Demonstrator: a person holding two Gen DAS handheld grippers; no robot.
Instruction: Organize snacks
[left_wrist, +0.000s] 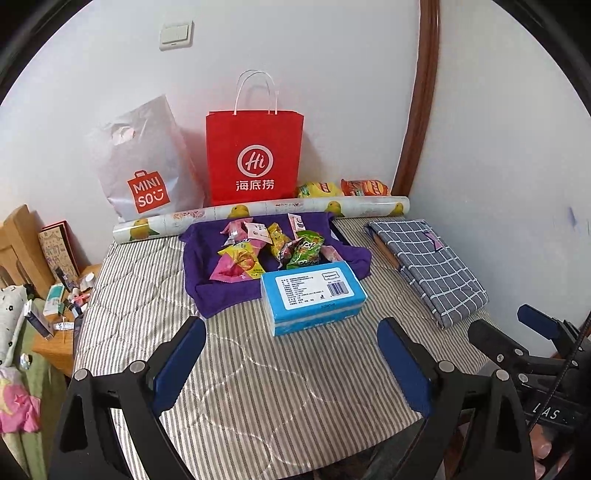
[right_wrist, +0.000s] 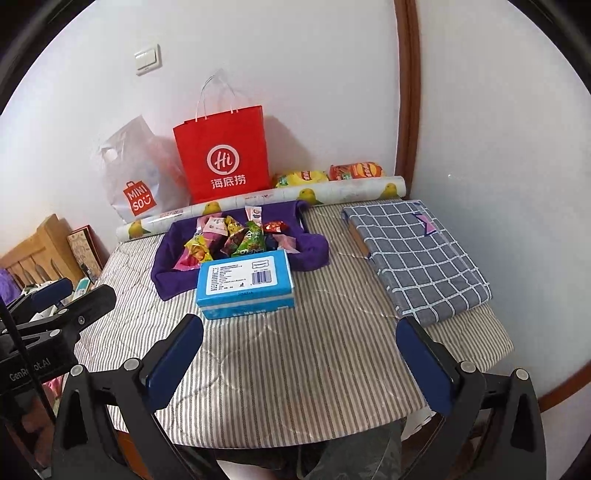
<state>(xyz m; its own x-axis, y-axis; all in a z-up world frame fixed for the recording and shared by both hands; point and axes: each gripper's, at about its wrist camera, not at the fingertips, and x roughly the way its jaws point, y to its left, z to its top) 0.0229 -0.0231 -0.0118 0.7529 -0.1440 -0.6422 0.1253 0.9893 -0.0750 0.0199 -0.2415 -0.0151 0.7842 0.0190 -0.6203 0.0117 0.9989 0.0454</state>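
Observation:
Several small wrapped snacks (left_wrist: 273, 251) (right_wrist: 229, 240) lie in a heap on a purple cloth (left_wrist: 207, 291) (right_wrist: 173, 280) on the striped bed cover. A yellow chip bag (left_wrist: 319, 189) (right_wrist: 301, 178) and an orange one (left_wrist: 364, 187) (right_wrist: 356, 171) rest by the wall. My left gripper (left_wrist: 291, 332) hovers open over the near part of the bed, short of a blue tissue pack (left_wrist: 314, 295) (right_wrist: 245, 284). To its right, my right gripper (right_wrist: 299, 319) is also open and holds nothing. Each gripper shows at the edge of the other's view.
A red paper bag (left_wrist: 255, 158) and a white plastic shopping bag (left_wrist: 144, 166) stand against the wall behind a printed paper roll (left_wrist: 258, 214). A folded checked cloth (left_wrist: 428, 262) lies at the right. A cluttered bedside table (left_wrist: 55, 314) is at the left. Striped bedding (left_wrist: 277, 387) spreads beneath the grippers.

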